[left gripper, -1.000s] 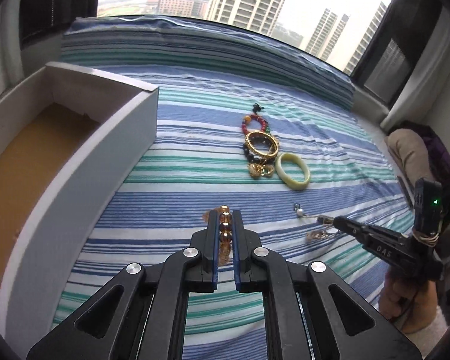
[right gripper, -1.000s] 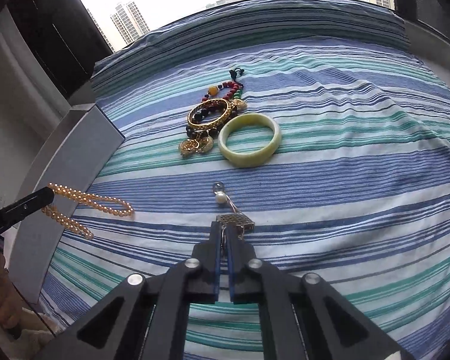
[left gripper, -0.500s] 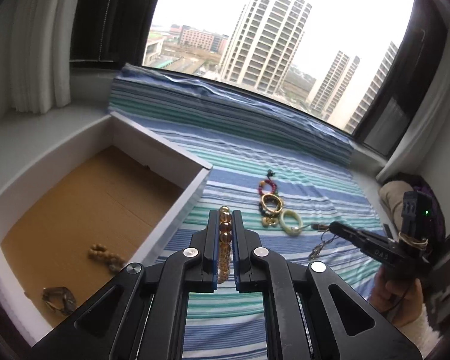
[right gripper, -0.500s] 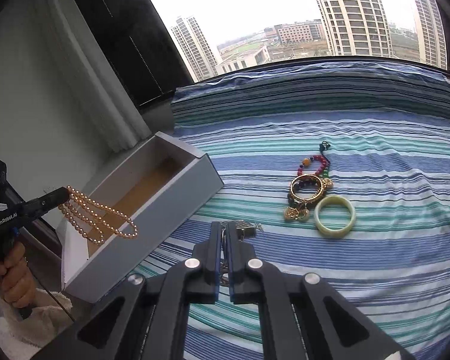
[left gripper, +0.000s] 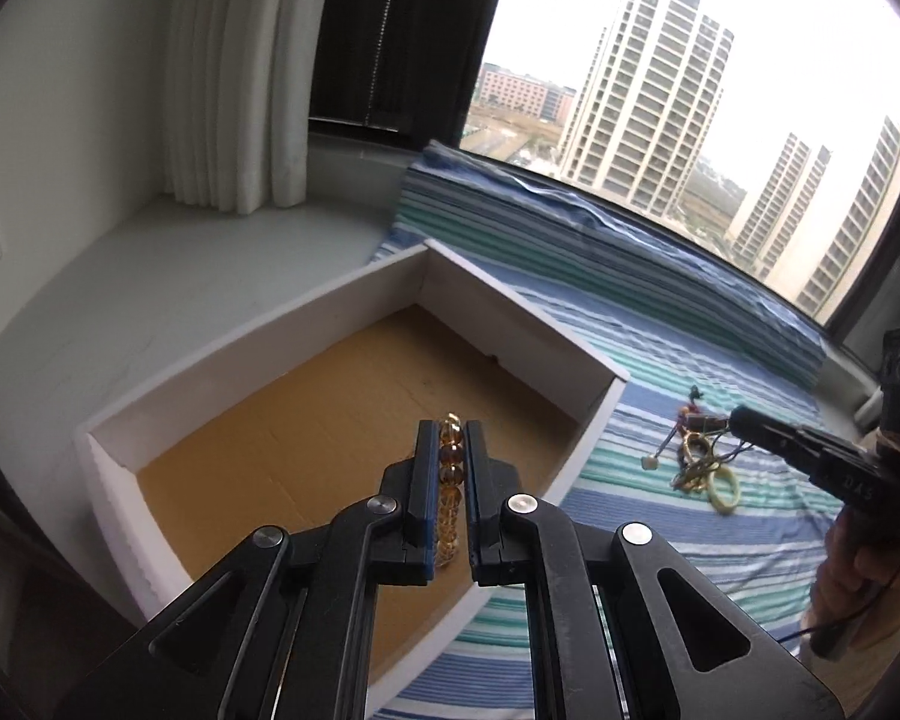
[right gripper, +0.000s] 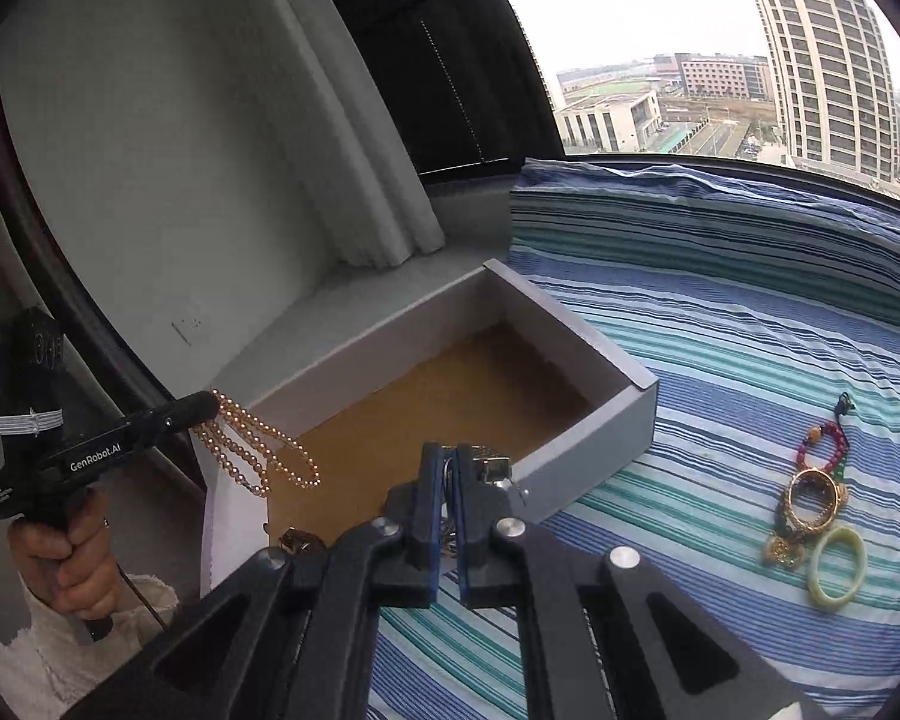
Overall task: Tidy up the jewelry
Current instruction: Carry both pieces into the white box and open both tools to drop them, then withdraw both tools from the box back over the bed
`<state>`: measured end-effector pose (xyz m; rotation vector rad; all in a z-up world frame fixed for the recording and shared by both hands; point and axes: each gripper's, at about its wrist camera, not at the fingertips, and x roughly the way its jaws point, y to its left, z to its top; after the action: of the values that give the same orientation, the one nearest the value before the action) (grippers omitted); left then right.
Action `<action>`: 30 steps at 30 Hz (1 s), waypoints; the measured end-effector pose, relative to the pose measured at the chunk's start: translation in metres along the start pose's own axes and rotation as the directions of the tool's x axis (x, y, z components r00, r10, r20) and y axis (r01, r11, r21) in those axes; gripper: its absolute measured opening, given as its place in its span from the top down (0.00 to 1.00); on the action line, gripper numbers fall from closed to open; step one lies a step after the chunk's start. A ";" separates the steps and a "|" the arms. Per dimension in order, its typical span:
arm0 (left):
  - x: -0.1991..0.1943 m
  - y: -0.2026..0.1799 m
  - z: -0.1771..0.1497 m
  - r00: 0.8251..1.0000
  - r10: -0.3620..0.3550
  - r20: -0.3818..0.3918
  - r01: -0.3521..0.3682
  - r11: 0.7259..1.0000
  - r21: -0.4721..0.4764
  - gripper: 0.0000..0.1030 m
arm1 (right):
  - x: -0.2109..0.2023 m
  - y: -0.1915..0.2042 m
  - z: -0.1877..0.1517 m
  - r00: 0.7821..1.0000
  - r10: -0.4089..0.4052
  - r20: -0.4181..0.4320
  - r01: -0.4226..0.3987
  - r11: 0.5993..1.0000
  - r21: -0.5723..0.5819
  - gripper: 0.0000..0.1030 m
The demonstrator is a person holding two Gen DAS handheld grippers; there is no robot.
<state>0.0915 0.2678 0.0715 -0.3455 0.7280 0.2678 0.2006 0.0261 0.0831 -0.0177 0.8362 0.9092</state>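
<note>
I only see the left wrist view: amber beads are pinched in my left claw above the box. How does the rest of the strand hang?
Observer: The bead strand hangs in several loose loops below the left claw.
Operator: Anything in the box already?
Observer: Yes. A small gold-brown piece lies at the near end of the box, hidden behind your claw.
Operator: What does the right claw have?
Observer: The right claw is shut on a silvery metal piece.

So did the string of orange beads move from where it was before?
Yes. The amber bead string, once over the striped blanket, now hangs above the white box.
</note>
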 end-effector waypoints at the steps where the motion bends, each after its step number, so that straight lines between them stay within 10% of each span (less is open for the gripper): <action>1: 0.004 0.007 0.000 1.000 0.015 -0.003 -0.015 1.000 -0.009 0.95 | 0.009 0.008 0.006 1.000 0.011 -0.009 -0.011 1.000 -0.010 0.97; 18: 0.083 0.093 -0.011 0.977 0.153 -0.146 -0.170 0.980 -0.108 0.93 | 0.193 0.058 0.046 0.967 -0.030 -0.251 -0.003 0.991 -0.132 0.96; 19: 0.086 0.094 -0.014 0.975 0.170 -0.146 -0.186 0.977 -0.100 0.90 | 0.200 0.059 0.043 0.964 -0.046 -0.261 0.009 0.990 -0.142 0.93; 21: 0.092 0.096 -0.016 0.967 0.199 -0.157 -0.216 0.971 -0.100 0.29 | 0.205 0.058 0.036 0.961 -0.081 -0.263 0.043 0.988 -0.145 0.80; 22: 0.089 0.098 -0.017 0.967 0.211 -0.143 -0.227 0.967 -0.112 0.17 | 0.204 0.056 0.034 0.963 -0.089 -0.256 0.055 0.989 -0.137 0.50; 23: 0.084 0.099 -0.020 0.969 0.219 -0.114 -0.233 0.965 -0.124 0.11 | 0.199 0.054 0.032 0.965 -0.097 -0.241 0.067 0.989 -0.130 0.35; 30: 0.042 0.074 -0.037 0.977 0.211 -0.033 -0.213 0.973 -0.087 0.09 | 0.135 0.048 0.003 0.972 -0.194 -0.131 0.170 0.970 -0.174 0.24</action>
<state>0.0732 0.3256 0.0008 -0.3571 0.7781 0.5006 0.2132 0.1500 0.0132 -0.3019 0.8799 0.8062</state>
